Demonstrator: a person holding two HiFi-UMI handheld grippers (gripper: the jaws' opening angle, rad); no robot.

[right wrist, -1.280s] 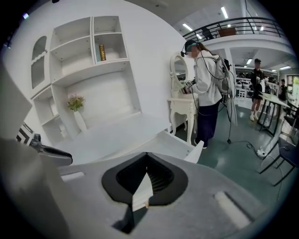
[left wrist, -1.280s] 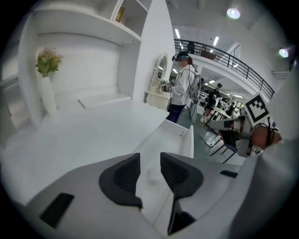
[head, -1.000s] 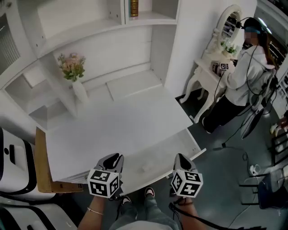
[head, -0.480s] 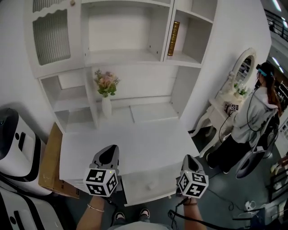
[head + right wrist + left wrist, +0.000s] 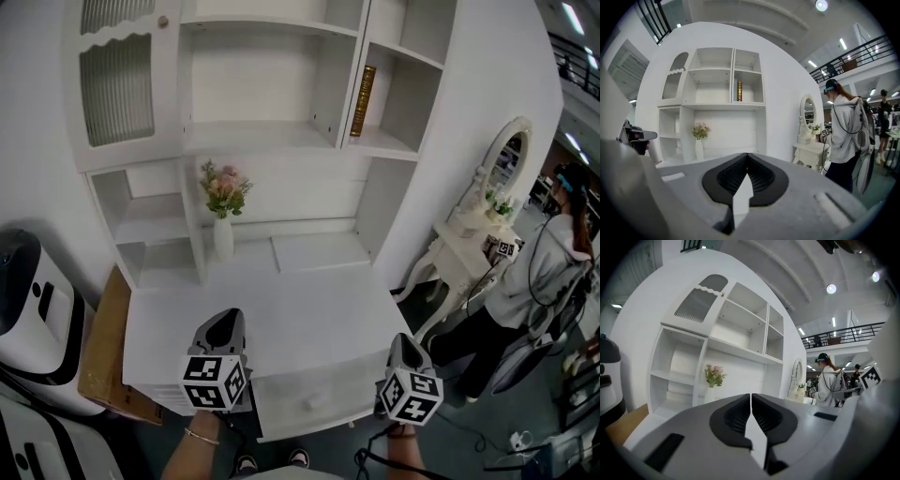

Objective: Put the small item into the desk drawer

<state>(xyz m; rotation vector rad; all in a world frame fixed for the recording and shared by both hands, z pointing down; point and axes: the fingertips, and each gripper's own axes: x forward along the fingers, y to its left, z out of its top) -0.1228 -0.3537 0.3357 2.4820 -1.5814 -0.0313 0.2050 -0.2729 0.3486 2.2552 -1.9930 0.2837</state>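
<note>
The white desk (image 5: 281,314) has one drawer (image 5: 314,398) under its front edge; the drawer front with its small knob looks pushed in. No small item shows on the desk or in either gripper. My left gripper (image 5: 228,319) hangs over the desk's front left edge, jaws shut and empty; in its own view the left gripper (image 5: 750,401) shows its pads meeting in a thin line. My right gripper (image 5: 403,339) is held off the desk's front right corner, also shut with nothing in it, and the right gripper (image 5: 747,161) shows closed pads.
A vase of pink flowers (image 5: 223,202) stands at the back of the desk under the shelves, and a brown book (image 5: 363,100) stands in the upper right shelf. A person (image 5: 553,253) stands by a white vanity table (image 5: 473,225) at right. A white machine (image 5: 28,309) and a brown board (image 5: 98,347) are at left.
The head view has swung up from the desk top to take in the upper shelves. Both grippers stay low at the desk's front edge.
</note>
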